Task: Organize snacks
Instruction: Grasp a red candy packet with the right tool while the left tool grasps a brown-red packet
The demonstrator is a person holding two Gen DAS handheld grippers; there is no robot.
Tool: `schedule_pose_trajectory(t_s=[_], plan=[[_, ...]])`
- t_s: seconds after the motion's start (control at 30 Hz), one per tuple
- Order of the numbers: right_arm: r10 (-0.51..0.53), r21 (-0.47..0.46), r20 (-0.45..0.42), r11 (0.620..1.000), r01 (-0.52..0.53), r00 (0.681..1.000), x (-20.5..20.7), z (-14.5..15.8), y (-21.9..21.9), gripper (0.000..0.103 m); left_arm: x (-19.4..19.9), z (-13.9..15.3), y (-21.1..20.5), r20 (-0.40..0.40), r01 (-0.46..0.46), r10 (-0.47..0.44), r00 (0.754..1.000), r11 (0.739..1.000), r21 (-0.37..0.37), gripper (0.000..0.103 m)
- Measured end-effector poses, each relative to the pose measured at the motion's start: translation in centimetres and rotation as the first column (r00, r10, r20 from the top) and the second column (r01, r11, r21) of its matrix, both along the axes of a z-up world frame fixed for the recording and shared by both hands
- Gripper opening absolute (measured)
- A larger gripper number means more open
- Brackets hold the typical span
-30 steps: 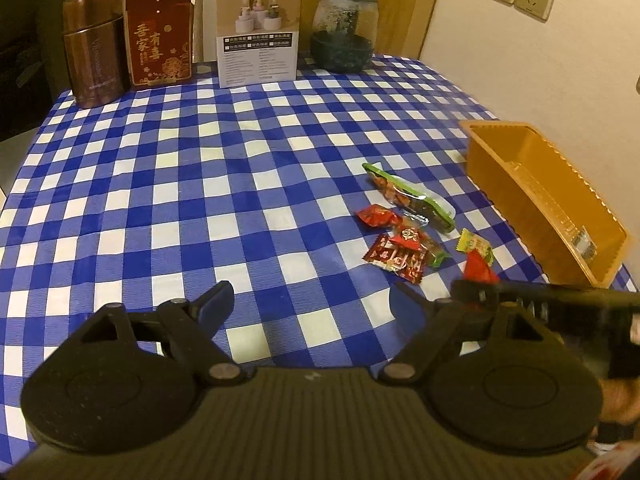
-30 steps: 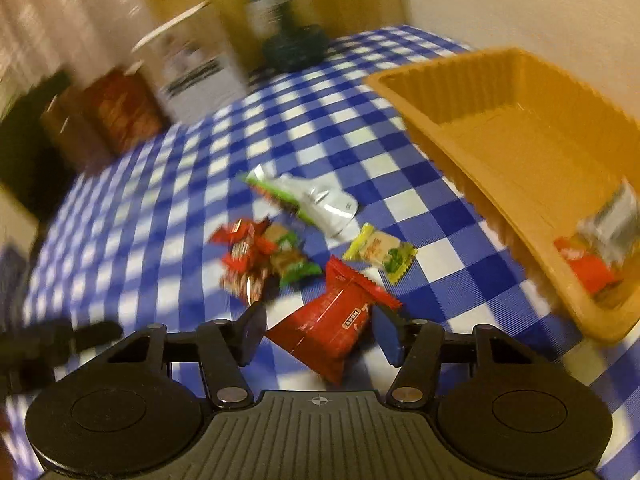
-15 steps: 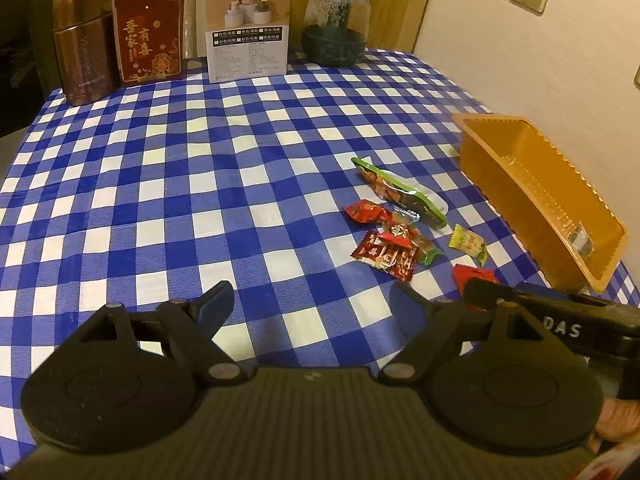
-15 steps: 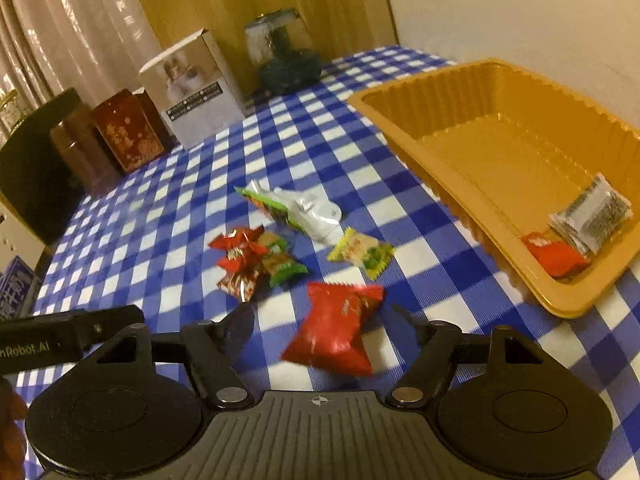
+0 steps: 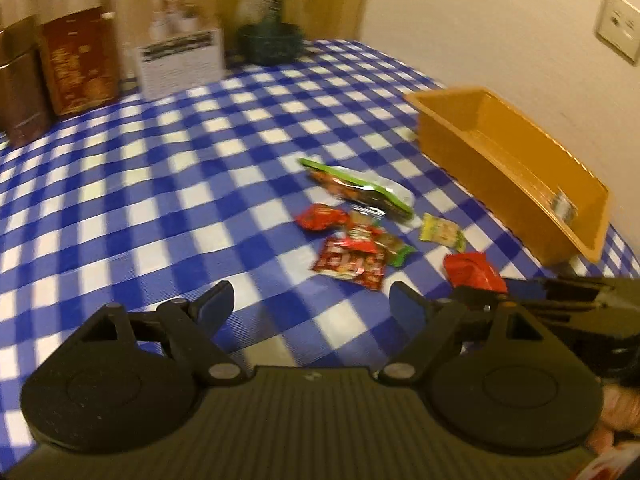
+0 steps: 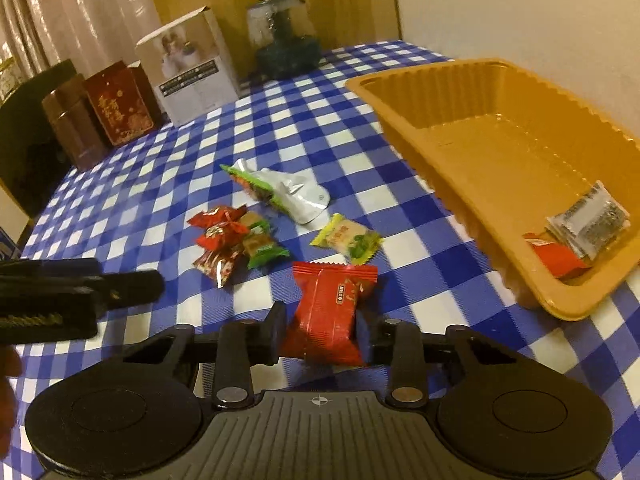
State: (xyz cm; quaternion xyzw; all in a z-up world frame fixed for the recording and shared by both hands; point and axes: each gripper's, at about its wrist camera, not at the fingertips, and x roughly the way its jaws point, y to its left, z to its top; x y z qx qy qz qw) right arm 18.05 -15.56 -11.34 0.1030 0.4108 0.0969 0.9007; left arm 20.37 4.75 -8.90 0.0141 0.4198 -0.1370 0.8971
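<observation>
Right now the right gripper (image 6: 320,334) has its fingers (image 6: 275,330) pressed against both sides of a red snack packet (image 6: 330,312), holding it by its lower half just above the checked desk (image 6: 168,184). In the left wrist view the same red packet (image 5: 472,270) shows beside the black body of that gripper, near the desk's front right.

Meanwhile the left gripper (image 5: 310,308) hangs over the cloth with its fingers (image 5: 214,307) spread wide and nothing between them.

Just beyond the held packet lies a yellow-green packet (image 6: 347,239), alone on the cloth. To its left sits a small heap: red candies (image 6: 218,228) touching a green-wrapped sweet (image 6: 260,246). Behind these rests a longer silver and green bag (image 6: 280,194), crumpled and lying flat.

Off to the right stands the orange tray (image 6: 460,92), its ribbed wall close to the loose snacks but apart from them. In its near corner lie a grey-speckled sachet (image 6: 588,224) and a red packet (image 6: 554,256), touching one another.

At the desk's far edge stand a white carton (image 6: 188,72), a red box (image 6: 120,108) and a brown tin (image 6: 74,132) in a row, with a dark glass jar (image 6: 284,36) further right.
</observation>
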Motion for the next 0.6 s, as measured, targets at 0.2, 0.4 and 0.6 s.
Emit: schedule_pose_trajectory(t_s=[0.2, 0.4, 0.6], plan=[[-0.015, 0.022, 0.002, 1.000, 0.015, 1.000, -0.4, 0.4, -0.7, 0.036, 1.3, -1.6, -2.4, 0.028, 0.131, -0.132, 0.991, 0.991, 0.009, 0.082], [-0.039, 0.044, -0.012, 0.998, 0.039, 0.999, -0.6, 0.2, -1.5, 0.036, 3.1, -2.9, -3.0, 0.023, 0.157, -0.158, 0.987, 0.987, 0.032, 0.072], [-0.064, 0.037, -0.008, 0.997, 0.065, 0.998, -0.8, 0.2, -1.9, 0.036, 4.2, -3.7, -3.6, 0.005, 0.197, -0.198, 0.980, 0.979, 0.053, 0.058]])
